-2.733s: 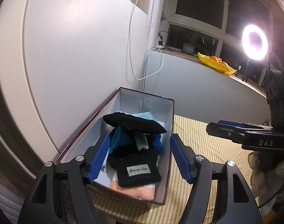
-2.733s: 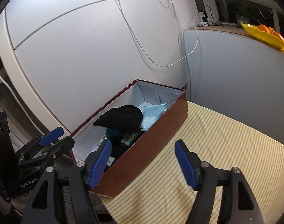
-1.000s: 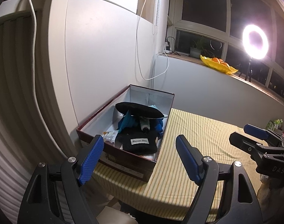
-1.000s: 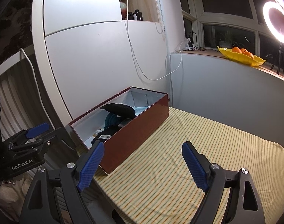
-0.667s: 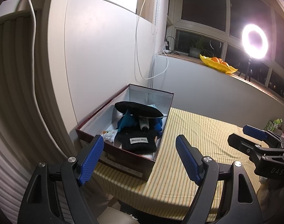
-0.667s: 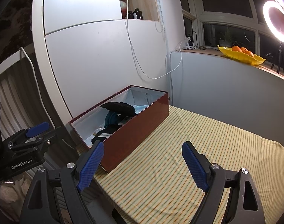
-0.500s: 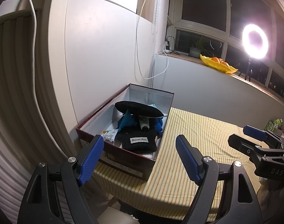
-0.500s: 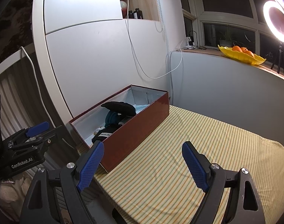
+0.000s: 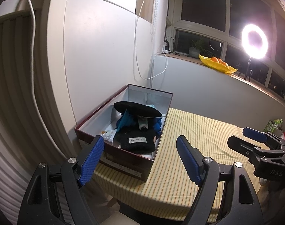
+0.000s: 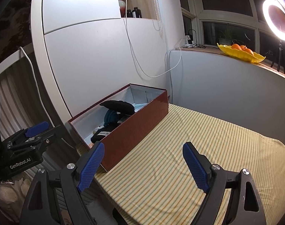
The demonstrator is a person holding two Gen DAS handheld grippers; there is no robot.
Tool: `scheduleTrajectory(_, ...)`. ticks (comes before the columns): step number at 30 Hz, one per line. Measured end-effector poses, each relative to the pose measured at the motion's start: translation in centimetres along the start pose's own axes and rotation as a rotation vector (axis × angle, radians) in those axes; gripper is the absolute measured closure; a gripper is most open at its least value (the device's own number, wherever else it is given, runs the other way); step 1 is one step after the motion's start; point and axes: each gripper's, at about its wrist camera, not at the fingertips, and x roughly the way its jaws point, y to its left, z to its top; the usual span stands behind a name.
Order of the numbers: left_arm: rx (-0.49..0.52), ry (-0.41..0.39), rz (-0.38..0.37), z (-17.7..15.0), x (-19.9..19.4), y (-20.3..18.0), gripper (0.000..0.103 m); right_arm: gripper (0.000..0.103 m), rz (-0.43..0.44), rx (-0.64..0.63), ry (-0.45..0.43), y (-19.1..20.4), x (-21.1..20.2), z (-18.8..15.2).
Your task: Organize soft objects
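I count 1 dark red box (image 9: 123, 166) with a pale lining, set at the left edge of the counter (image 9: 195, 144), which wears a yellow striped cloth. The soft things lie inside the box. I can make out 1 flat black cap (image 9: 136, 109) on top of the heap, 1 teal blue cloth (image 9: 126, 121) under it, 1 black knit piece with a white label (image 9: 137, 143) at the near end, and 1 pale blue fabric (image 10: 140, 106) towards the far end. 1 small white tube (image 9: 143, 125) pokes out between them. Something small and pale lies at the near left corner of the box; I cannot tell what it is.

I have 2 tongs. The left tongs (image 9: 140, 161) stand wide apart with nothing between them, short of the box. The right tongs (image 10: 142, 166) are likewise spread wide and empty, above the cloth beside the box.

On the sill I see 1 yellow dish (image 10: 241, 55) with about 3 oranges, partly overlapping, and 1 ring light (image 9: 254, 41) that glares out its surroundings.
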Motion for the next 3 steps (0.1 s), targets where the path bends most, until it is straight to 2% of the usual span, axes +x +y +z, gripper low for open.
scheduleTrajectory(3,0.001,0.0,0.003,-0.04,-0.06,-0.16,0.023,0.02,0.001,0.004,0.003,-0.11,-0.04,-0.13)
